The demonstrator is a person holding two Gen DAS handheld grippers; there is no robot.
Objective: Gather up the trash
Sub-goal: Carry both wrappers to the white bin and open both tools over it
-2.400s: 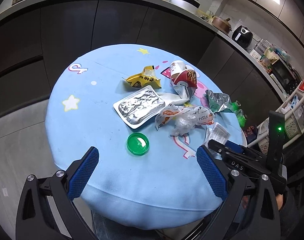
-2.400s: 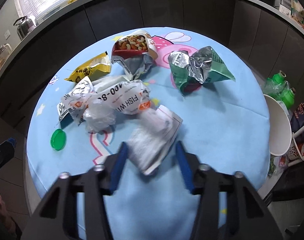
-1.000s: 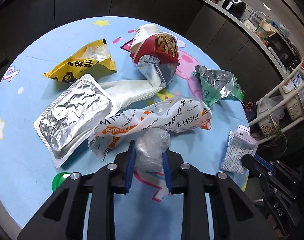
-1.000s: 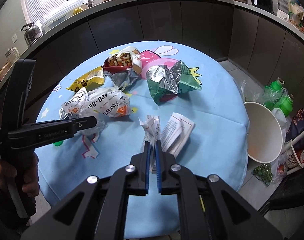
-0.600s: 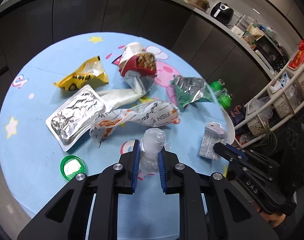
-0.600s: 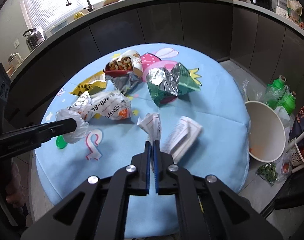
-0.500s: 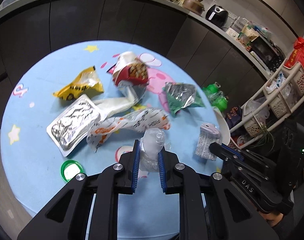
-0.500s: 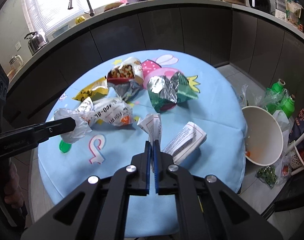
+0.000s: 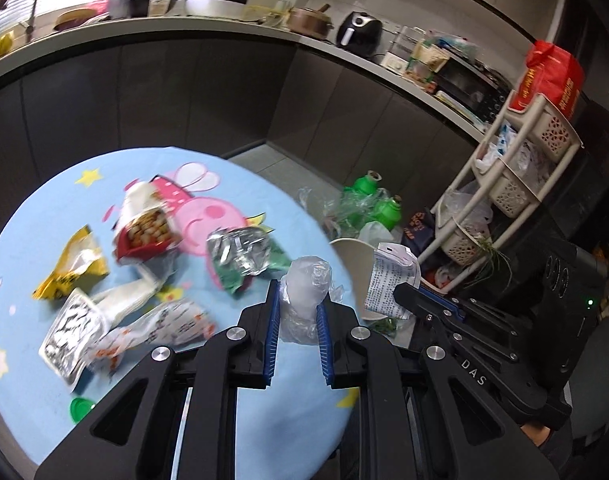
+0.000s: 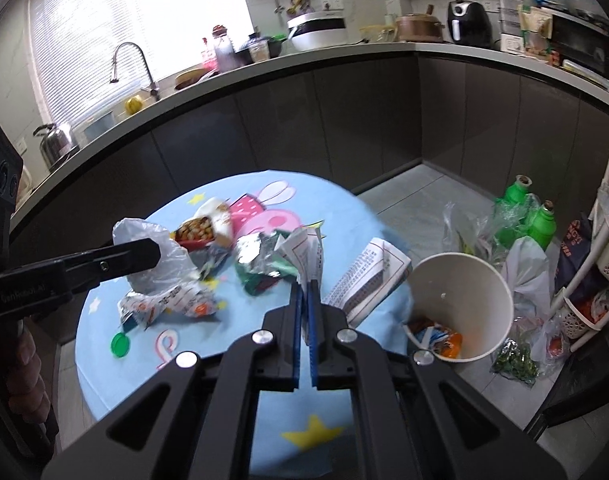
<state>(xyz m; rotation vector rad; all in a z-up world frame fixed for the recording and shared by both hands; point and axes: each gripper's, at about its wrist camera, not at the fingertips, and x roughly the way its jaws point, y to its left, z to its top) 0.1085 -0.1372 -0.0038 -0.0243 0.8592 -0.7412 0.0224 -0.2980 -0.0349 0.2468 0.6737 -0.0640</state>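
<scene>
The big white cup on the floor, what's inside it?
Inside the white cup, at the bottom, lie crumpled orange and blue-and-white wrappers. Its near wall and the right tongs hide part of the bottom, so anything lying there can't be seen.

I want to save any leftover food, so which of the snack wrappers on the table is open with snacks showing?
The red and white snack bag, at the far side beside the yellow packet; nuts show in its open mouth, which the other wrappers lack.

Left gripper (image 9: 298,312), jaws clamped on a clear plastic bag (image 9: 304,286), above the round table's (image 9: 44,216) right edge. Right gripper (image 9: 402,294) beside it pinching a printed paper (image 9: 388,280). Wrappers (image 9: 240,258) across the tabletop; green lid (image 9: 80,408) near the front edge.
</scene>
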